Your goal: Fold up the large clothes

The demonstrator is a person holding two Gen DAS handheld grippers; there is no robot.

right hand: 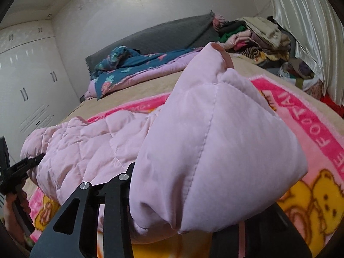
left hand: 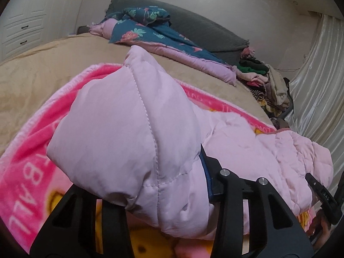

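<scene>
A pale pink quilted puffer jacket (left hand: 129, 129) (right hand: 215, 150) lies across a pink blanket with yellow bears (left hand: 25, 182) (right hand: 311, 150) on the bed. My left gripper (left hand: 154, 193) is shut on one bunched end of the jacket, which is lifted off the blanket. The padded fabric bulges over the fingers and hides their tips. My right gripper (right hand: 189, 204) is shut on the other end in the same way. Each view catches the other gripper at its edge: the right one (left hand: 322, 193) and the left one (right hand: 21, 167), held by a hand.
The bed has a tan cover (left hand: 43, 75) (right hand: 139, 90). A blue floral quilt (left hand: 150, 32) lies against the grey headboard (left hand: 204, 28). A pile of clothes (left hand: 268, 79) sits at the bed's far corner by a white curtain (left hand: 311, 75). White wardrobes (left hand: 25, 21) stand on the other side.
</scene>
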